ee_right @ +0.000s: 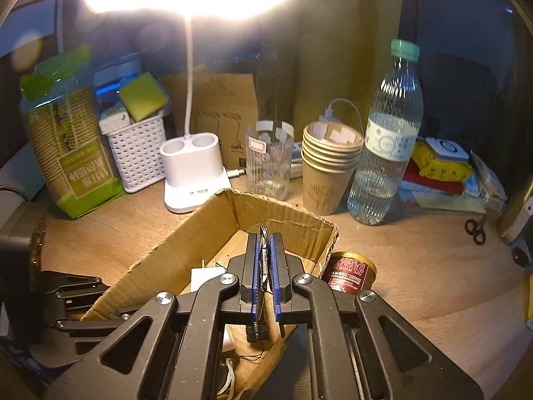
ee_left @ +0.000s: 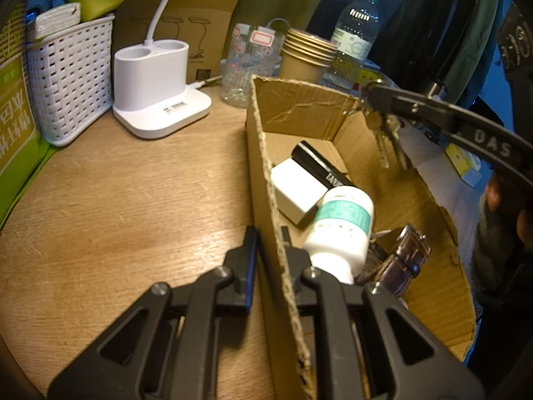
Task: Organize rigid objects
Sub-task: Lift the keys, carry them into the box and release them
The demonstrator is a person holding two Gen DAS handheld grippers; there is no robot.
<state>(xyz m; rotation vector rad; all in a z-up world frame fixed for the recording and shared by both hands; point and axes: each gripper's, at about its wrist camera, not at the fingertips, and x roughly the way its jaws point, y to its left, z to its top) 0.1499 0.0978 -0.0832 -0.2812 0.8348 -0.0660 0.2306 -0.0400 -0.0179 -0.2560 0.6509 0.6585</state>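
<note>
One box [ee_left: 299,113], one bottle [ee_right: 386,153], two grippers.

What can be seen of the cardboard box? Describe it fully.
The cardboard box is brown corrugated board, open-topped, with rough, torn-looking edges. It sits on the wooden table, in front of the white lamp base. Inside lie a white charger block, a black tube, a white pill bottle and a watch. The left tongs are clamped on its near wall. The right tongs hold a bunch of keys above the opening.
</note>
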